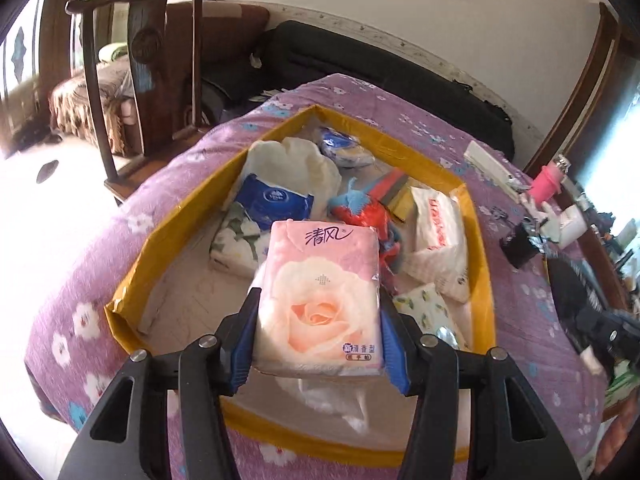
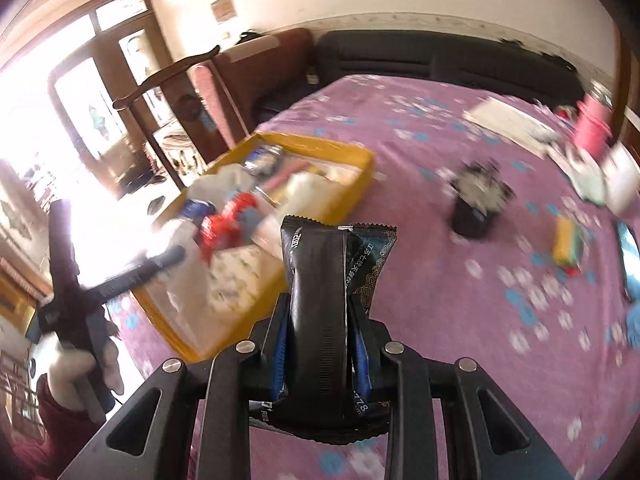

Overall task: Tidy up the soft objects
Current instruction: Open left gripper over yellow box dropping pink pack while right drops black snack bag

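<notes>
The left gripper (image 1: 318, 312) is clenched on a pink tissue pack (image 1: 320, 300) printed with a large pale rose, its blue-padded fingers (image 1: 244, 344) pressing the pack's two long sides and holding it above the near part of a yellow-rimmed tray (image 1: 168, 220). The tray sits on a purple floral bedspread (image 1: 80, 280) and already holds a heap of soft goods: a blue tissue packet (image 1: 276, 200) lying against a white crumpled bag (image 1: 296, 164), a green-leaf patterned pack (image 1: 236, 244) beneath it, a red and blue plush toy (image 1: 368, 212) in the middle, and a white tissue pack with red lettering (image 1: 438, 236) leaning at the right wall. A small lemon-print pack (image 1: 428, 308) lies just beside the gripper's right finger. The right gripper (image 2: 318, 320) is clamped on a black foil sachet (image 2: 320, 280), pinching it upright at its waist so the crimped top edge stands above the fingers, over the bedspread just beside the tray's near corner (image 2: 352, 204). Farther right on the bedspread, well apart from the tray, stand a black box-like object (image 2: 476, 200), blurred, and a pink cup (image 2: 592, 124). A dark wooden chair (image 1: 160, 72) stands beyond the bed's left edge.
</notes>
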Available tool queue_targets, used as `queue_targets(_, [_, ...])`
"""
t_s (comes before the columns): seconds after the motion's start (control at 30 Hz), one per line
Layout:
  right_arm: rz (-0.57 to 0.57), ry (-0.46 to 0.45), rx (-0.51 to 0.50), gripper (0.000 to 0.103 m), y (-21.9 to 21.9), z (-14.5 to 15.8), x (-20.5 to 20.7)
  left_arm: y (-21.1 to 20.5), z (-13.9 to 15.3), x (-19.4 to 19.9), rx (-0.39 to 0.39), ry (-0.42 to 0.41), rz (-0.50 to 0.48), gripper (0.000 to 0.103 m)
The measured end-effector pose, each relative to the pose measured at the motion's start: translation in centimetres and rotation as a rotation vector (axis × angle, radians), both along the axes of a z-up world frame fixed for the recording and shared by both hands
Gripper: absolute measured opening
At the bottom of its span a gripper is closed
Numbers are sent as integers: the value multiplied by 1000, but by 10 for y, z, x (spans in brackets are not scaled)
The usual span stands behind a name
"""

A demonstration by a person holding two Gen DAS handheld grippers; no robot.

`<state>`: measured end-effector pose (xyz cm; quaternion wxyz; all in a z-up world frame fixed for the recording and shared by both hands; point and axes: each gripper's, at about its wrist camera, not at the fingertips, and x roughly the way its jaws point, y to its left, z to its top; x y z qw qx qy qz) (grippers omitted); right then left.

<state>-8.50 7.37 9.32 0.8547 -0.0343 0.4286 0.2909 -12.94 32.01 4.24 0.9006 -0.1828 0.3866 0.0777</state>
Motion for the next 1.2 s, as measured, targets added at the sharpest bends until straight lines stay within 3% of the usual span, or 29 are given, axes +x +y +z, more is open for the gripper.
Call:
queue_targets(0.13, [39, 38, 16, 30, 38, -2, 21, 2, -4, 8, 35, 22, -7, 57])
queue_targets(0.27, [57, 48, -10, 30, 80, -10, 44, -9, -7, 12, 58, 31, -81, 81])
queue_targets(0.3, [57, 47, -23, 30, 88, -13, 49, -12, -7, 12, 66, 35, -100, 82])
queue_targets(0.4, [53, 38, -62, 30, 110, -17, 68, -9, -7, 11, 54, 24, -109, 83])
queue_targets(0.53, [43, 15, -115, 30, 133, -22, 100, 8, -3, 3, -44, -21, -100, 83])
queue_targets(0.67, [16, 29, -149, 30, 149, -33, 130, 16, 1, -5, -93, -53, -93, 83])
queue_targets(0.93, [-2, 64, -177, 30, 176, -51, 159, 18, 9, -14, -101, -84, -86, 83])
queue_targets(1.1, [0, 22, -200, 32, 182, -53, 161, 10, 11, -13, -71, -79, -87, 84])
queue_targets(1.17, [3, 26, -162, 38, 176, -50, 159, 6, 14, -14, -48, -75, -80, 84])
queue_targets(1.2, [0, 22, -141, 48, 172, -46, 157, 4, 16, -15, -34, -74, -74, 84])
